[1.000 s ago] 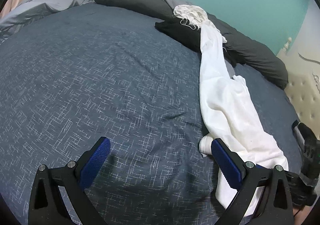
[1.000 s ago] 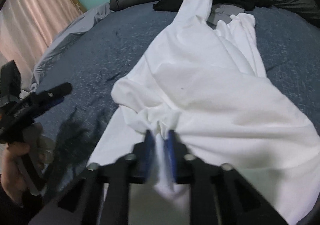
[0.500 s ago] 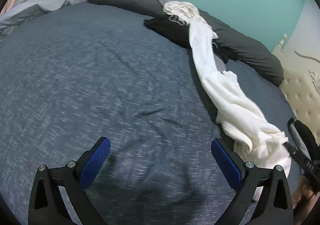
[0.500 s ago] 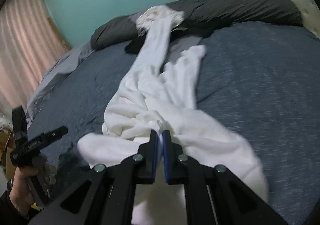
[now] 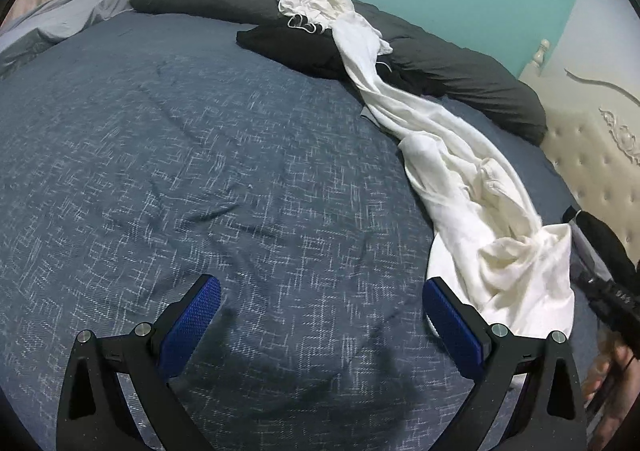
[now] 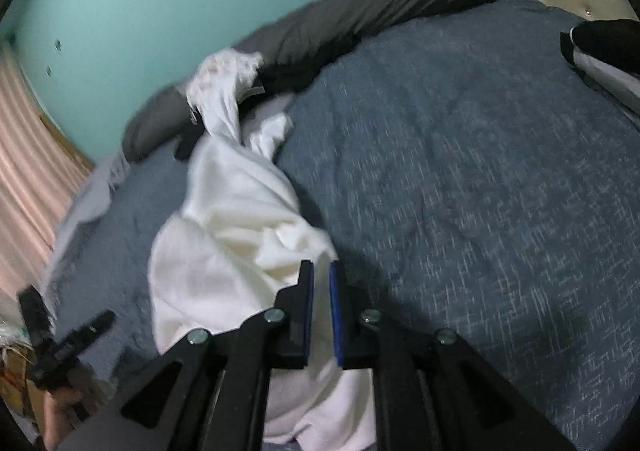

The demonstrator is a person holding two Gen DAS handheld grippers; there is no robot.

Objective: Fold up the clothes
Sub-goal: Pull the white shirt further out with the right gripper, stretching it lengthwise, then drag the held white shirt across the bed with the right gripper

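1. The left gripper stood spread wide at the bottom of the left wrist frame, its blue pads far apart and nothing between them, only the blue-grey bed cover beneath.
2. The white garment lay as a long twisted strip along the right half of that frame, running from the dark pillows at the upper centre down to a bunched end at the lower right, just beside the gripper's right pad.
3. Its upper end rested on a black piece of clothing in front of the pillows.
4. At the right edge of the left wrist frame part of the right gripper's black body showed, touching the bunched end of the garment.
5. In the right wrist frame the right gripper had its pads nearly pressed together with a narrow gap; white cloth bunched against its left finger and passed beneath it, but whether any fold was pinched between the pads could not be told, as the frame was blurred.
6. A hand holding the left gripper showed at the lower left of the right wrist frame.
7. A tufted cream headboard stood at the right edge of the left wrist frame.
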